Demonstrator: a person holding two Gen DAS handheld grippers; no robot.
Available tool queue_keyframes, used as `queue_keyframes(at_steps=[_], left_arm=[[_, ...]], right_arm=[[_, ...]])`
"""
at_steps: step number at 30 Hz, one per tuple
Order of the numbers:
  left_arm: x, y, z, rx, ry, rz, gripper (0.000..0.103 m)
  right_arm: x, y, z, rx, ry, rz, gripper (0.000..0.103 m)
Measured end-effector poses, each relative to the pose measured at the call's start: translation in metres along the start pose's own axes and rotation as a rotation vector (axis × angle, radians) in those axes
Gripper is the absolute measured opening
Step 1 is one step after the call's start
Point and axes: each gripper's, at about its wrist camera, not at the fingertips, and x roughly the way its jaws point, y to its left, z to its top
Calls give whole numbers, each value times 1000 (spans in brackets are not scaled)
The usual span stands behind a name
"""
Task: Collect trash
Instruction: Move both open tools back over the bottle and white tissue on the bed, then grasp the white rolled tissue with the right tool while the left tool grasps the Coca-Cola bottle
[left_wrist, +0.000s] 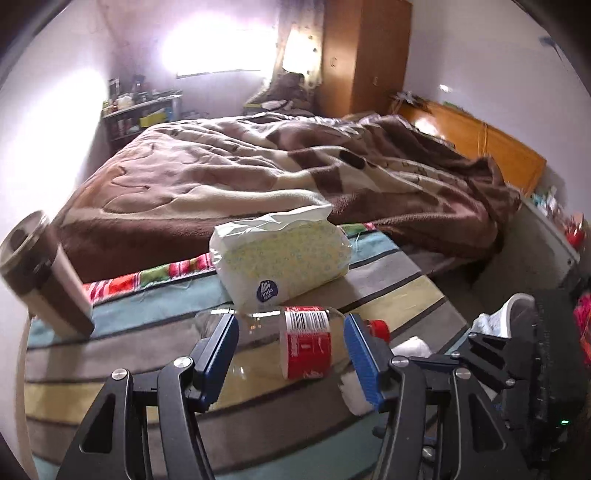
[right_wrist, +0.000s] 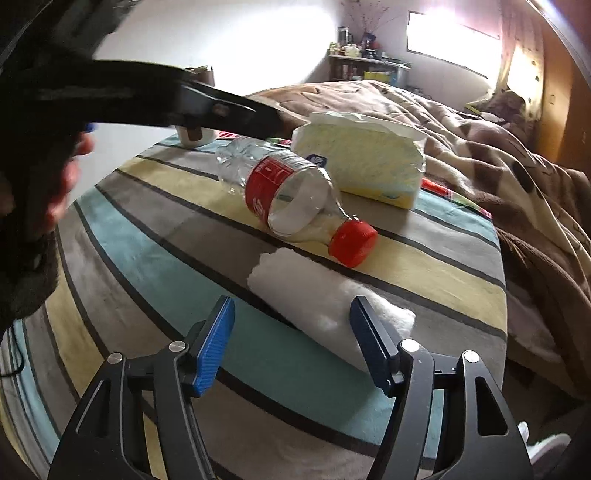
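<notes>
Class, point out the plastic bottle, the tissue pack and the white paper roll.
plastic bottle (right_wrist: 275, 184), right wrist view, red label.
tissue pack (left_wrist: 280, 254), left wrist view, patterned front.
white paper roll (right_wrist: 306, 295), right wrist view, middle.

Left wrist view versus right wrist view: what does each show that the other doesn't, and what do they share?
Only the left wrist view shows the orange headboard and a white shoe on the floor. Only the right wrist view shows the white wad in full, lying between the open right gripper. Both show the plastic bottle with the red cap, the tissue pack, the cup and the striped bedspread. The left gripper is open around the bottle.
</notes>
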Motion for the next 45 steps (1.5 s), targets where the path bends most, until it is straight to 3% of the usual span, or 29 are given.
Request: queue_keyframes(at_steps=[5, 8, 14, 15, 17, 20, 27, 31, 34, 39, 42, 45], left_arm=[[22, -1, 8, 55, 42, -38, 59], [24, 1, 12, 68, 19, -41, 59], [40, 19, 13, 34, 70, -26, 59], [42, 21, 12, 33, 74, -34, 59], [42, 23, 11, 34, 75, -44, 59], [41, 26, 10, 26, 91, -66, 59], [33, 18, -8, 50, 189, -211, 63], [32, -5, -25, 159, 238, -168, 64], [30, -17, -35, 175, 256, -180, 64], [47, -22, -46, 120, 288, -105, 64], [50, -22, -45, 67, 275, -129, 64], [51, -21, -43, 39, 266, -154, 64]], right_arm=[[3, -3, 2, -8, 15, 34, 66], [7, -2, 5, -32, 21, 2, 66], [9, 6, 4, -81, 44, -94, 66], [7, 6, 4, -77, 43, -97, 64], [3, 4, 3, -61, 38, -113, 49], [-5, -6, 0, 10, 28, -101, 38], [-18, -11, -11, 127, 28, -73, 29], [-27, -11, -20, 173, 21, -86, 28], [-33, -17, -26, 213, 10, -90, 28], [-33, -30, -35, 288, 12, -118, 24], [-36, -32, -38, 287, 2, -109, 24], [-38, -25, -35, 205, 10, -103, 24]])
